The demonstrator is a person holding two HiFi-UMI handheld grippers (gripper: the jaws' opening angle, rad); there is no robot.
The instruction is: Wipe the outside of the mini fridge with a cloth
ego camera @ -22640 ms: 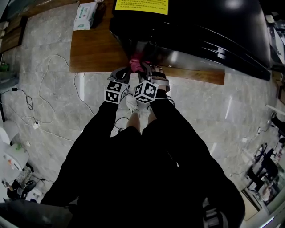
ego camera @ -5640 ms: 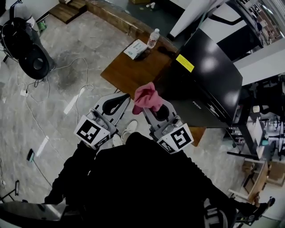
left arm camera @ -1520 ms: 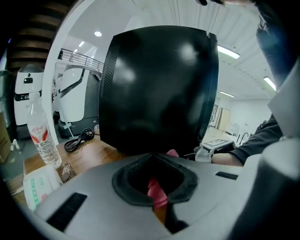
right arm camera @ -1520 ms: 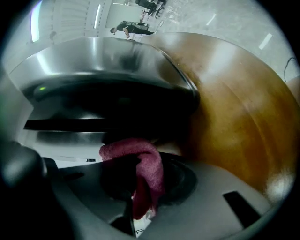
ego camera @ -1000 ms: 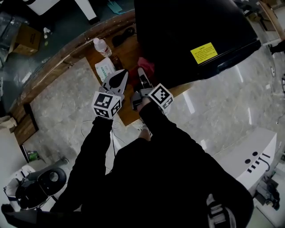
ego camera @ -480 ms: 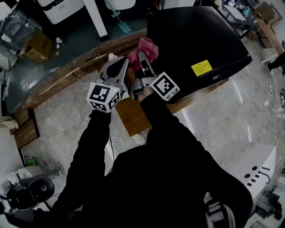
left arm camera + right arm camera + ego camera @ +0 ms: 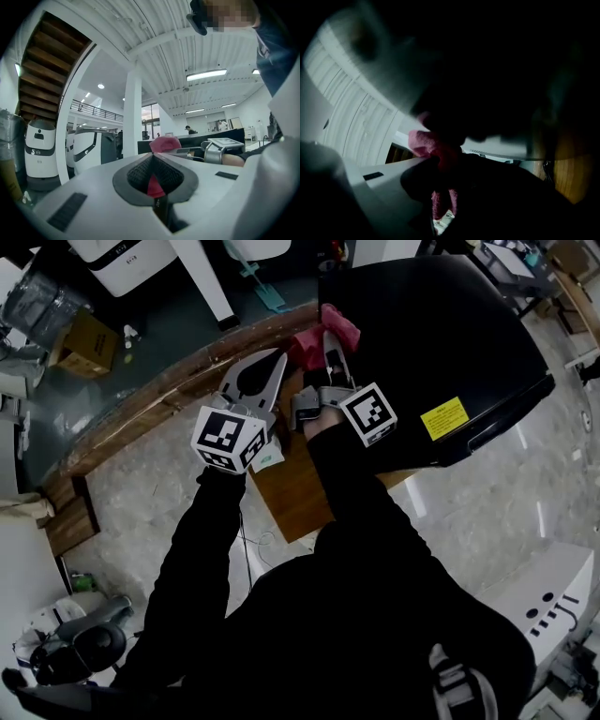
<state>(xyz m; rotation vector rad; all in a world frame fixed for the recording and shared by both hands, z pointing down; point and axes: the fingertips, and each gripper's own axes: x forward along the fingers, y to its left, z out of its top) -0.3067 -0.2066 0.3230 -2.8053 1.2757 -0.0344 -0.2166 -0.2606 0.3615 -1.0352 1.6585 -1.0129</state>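
The glossy black mini fridge (image 7: pixel 441 324) stands on a brown wooden table (image 7: pixel 291 493). A crumpled pink terry cloth (image 7: pixel 323 332) sits bunched against the fridge's near upper edge. The right gripper (image 7: pixel 330 345) pinches the cloth between its jaws. In the right gripper view, the cloth (image 7: pixel 426 143) lies right up against the dark fridge surface (image 7: pixel 497 70). Just beside it is the left gripper (image 7: pixel 272 362), its jaws pressed together on nothing. Both black-sleeved arms reach forward side by side, with the marker cubes facing up.
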